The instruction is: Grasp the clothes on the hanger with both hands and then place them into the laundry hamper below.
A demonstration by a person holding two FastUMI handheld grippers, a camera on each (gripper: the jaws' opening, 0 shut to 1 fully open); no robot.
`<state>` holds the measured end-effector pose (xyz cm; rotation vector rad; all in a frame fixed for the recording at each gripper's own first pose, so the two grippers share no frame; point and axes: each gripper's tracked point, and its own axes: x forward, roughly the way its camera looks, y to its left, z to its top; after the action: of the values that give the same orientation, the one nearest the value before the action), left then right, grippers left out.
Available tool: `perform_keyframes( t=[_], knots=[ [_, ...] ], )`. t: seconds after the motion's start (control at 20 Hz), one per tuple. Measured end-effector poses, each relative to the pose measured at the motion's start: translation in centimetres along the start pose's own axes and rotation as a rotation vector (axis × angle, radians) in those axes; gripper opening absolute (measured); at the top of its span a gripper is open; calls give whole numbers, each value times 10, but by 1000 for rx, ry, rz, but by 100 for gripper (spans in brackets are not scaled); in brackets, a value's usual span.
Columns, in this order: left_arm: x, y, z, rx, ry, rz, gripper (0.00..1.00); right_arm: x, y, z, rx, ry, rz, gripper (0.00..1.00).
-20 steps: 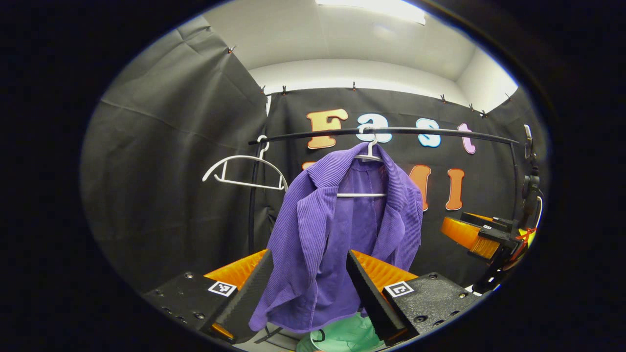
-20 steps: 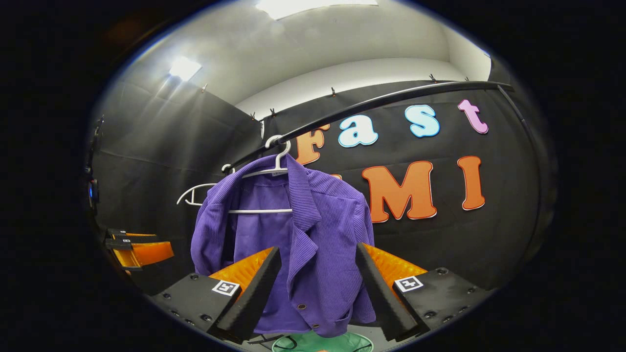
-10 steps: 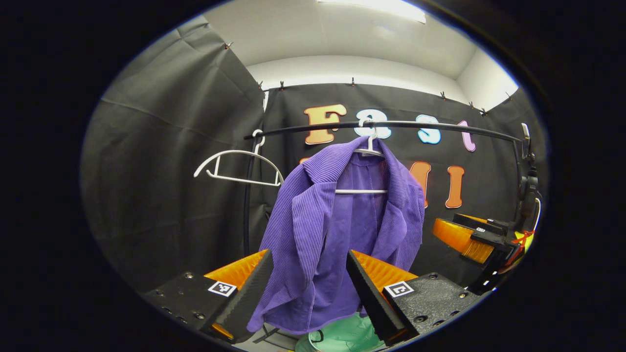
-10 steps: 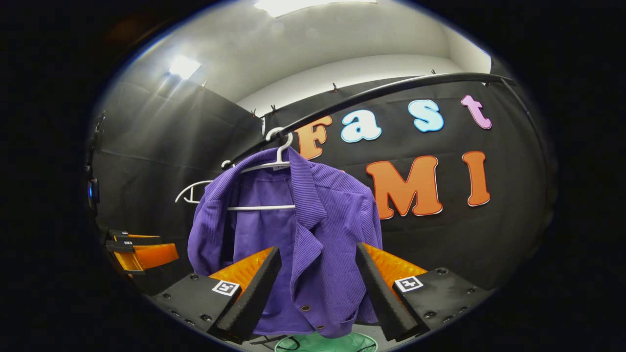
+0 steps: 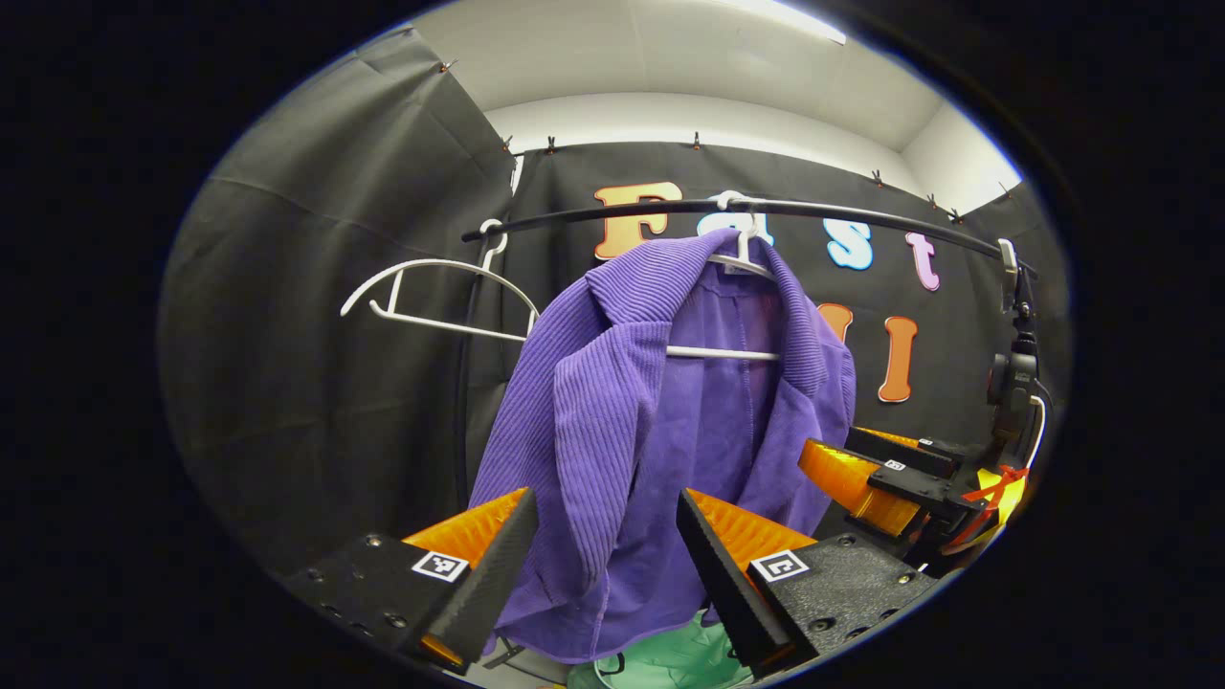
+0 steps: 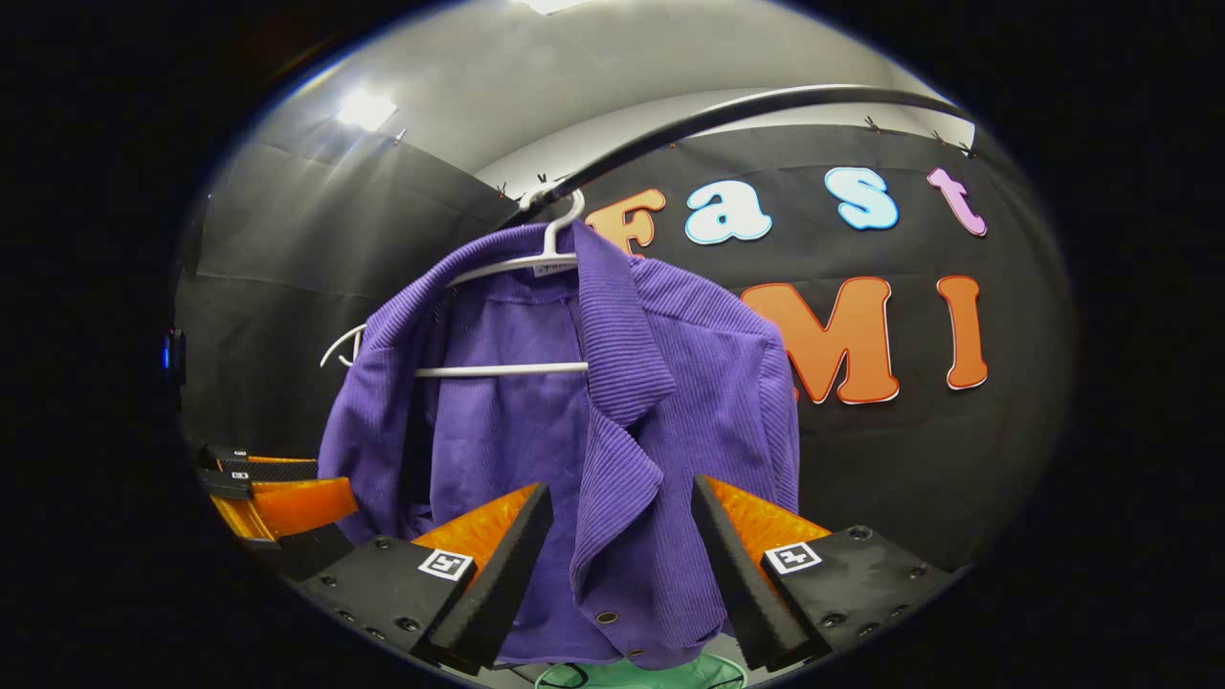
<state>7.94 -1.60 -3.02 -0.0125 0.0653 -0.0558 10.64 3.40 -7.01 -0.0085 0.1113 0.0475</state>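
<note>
In the left gripper view the left gripper (image 5: 603, 565) has its two fingers spread wide, the black pads apart with nothing pinched; the lower front of the purple jacket (image 5: 622, 431) shows in the gap between them, whether touching the pads or hanging just beyond cannot be told. In the right gripper view the right gripper (image 6: 617, 565) is likewise spread, its fingers apart on either side of the jacket's front edge with the snap buttons (image 6: 605, 618), gripping nothing. The jacket (image 6: 574, 431) is corduroy, open at the front, and hangs on a white hanger (image 5: 732, 268) whose hook is over the black rail (image 5: 823, 215); the hanger's crossbar (image 6: 502, 369) shows inside the open front. Below the hem sits the pale green hamper (image 5: 670, 660), a strip of it also seen under the jacket in the right gripper view (image 6: 641, 675). Off to the right in the left gripper view, near the jacket's far side, is the right gripper (image 5: 876, 474), orange and black; at the left edge of the right gripper view is the left gripper (image 6: 273, 493). A second, bare white hanger (image 5: 431, 297) hangs on the rail's left end, well apart from the jacket. A rail upright (image 5: 464, 383) runs down behind the jacket's left side.
</note>
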Motion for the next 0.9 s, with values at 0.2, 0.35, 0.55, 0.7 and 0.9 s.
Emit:
perform_keyframes(
  t=[0.2,0.35,0.55,0.7,0.9],
  knots=[
    [14,0,-1,-8,-2,-6,80,24,7,-13,24,24,20,87],
    [19,-2,-4,-6,1,-18,74,35,9,-21,35,37,32,68],
    [23,-5,-7,-17,12,-37,68,46,13,-30,69,60,47,46],
    [26,-6,-4,-17,10,-47,67,48,14,-43,130,132,52,46],
    [28,-4,-7,21,40,-38,48,49,13,-40,223,139,78,12]
  ],
)
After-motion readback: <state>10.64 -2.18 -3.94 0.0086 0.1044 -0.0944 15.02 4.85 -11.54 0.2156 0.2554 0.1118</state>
